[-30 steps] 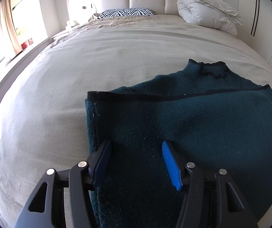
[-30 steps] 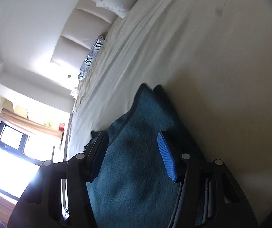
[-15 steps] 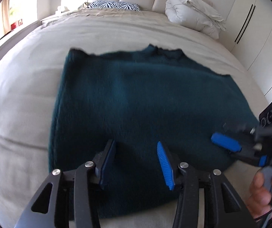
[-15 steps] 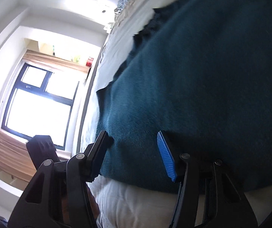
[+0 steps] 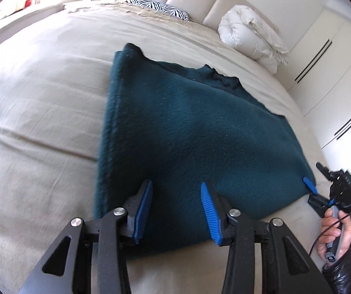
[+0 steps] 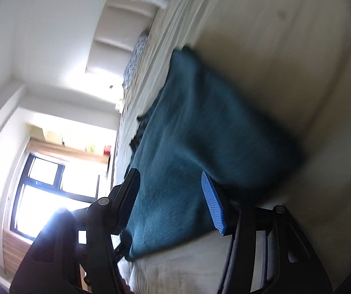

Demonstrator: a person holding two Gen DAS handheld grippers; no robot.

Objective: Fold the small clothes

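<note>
A dark teal sweater (image 5: 195,132) lies folded flat on the beige bed (image 5: 40,103), its collar at the far side. My left gripper (image 5: 175,208) is open and empty, hovering over the sweater's near edge. My right gripper (image 6: 170,201) is open over the sweater (image 6: 200,134) near its right corner, tilted on its side. It also shows in the left wrist view (image 5: 322,191), at the sweater's right corner, held by a hand.
A zebra-print pillow (image 5: 160,7) and a rolled white duvet (image 5: 253,34) lie at the headboard. White wardrobe doors (image 5: 334,73) stand to the right. A window (image 6: 45,183) is on the bed's left side.
Both grippers have drawn back toward the sweater's near edge and stayed open. The right gripper has moved to the sweater's right corner and rolled its view.
</note>
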